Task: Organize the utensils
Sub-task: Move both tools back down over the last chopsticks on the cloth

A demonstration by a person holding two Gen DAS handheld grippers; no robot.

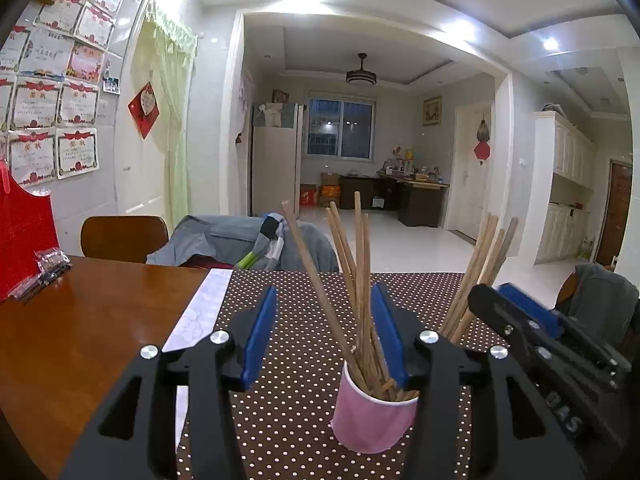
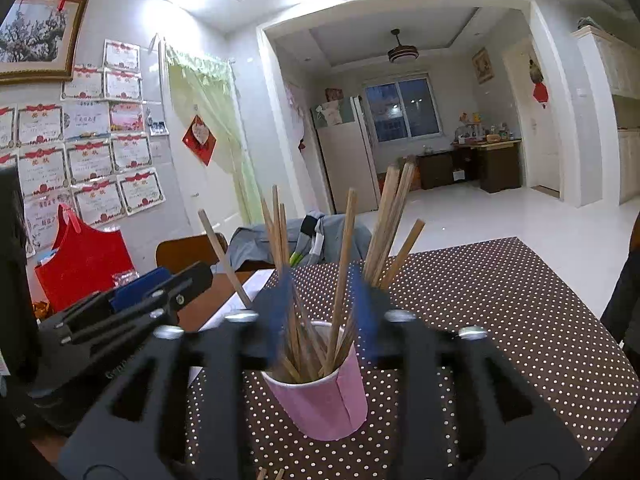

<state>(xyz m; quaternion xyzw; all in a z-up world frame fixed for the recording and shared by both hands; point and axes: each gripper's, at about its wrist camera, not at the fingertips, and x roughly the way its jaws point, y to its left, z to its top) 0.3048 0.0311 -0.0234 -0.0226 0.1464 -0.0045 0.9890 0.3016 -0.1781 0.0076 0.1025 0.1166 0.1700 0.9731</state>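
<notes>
Left wrist view alone: second chopstick bundle (image 1: pixel 478 276) behind pink cup (image 1: pixel 370 420); both grippers' jaws apart.

Framed certificates (image 1: pixel 60 92) cover the white tiled wall; beyond the wide archway, a dark night window (image 1: pixel 340 128) and glossy white floor (image 1: pixel 400 236).

A pink paper cup (image 1: pixel 370 420) stands upright on the dotted brown cloth, near the camera and a little right of centre in the left wrist view. It holds a bundle of wooden chopsticks (image 1: pixel 360 288), thin and light brown, which lean in different directions and spread like a fan above the rim. One stick tilts far to the left. In the right wrist view the same cup (image 2: pixel 320 400) stands close, and the chopsticks (image 2: pixel 344 276) rise from its open mouth.
</notes>
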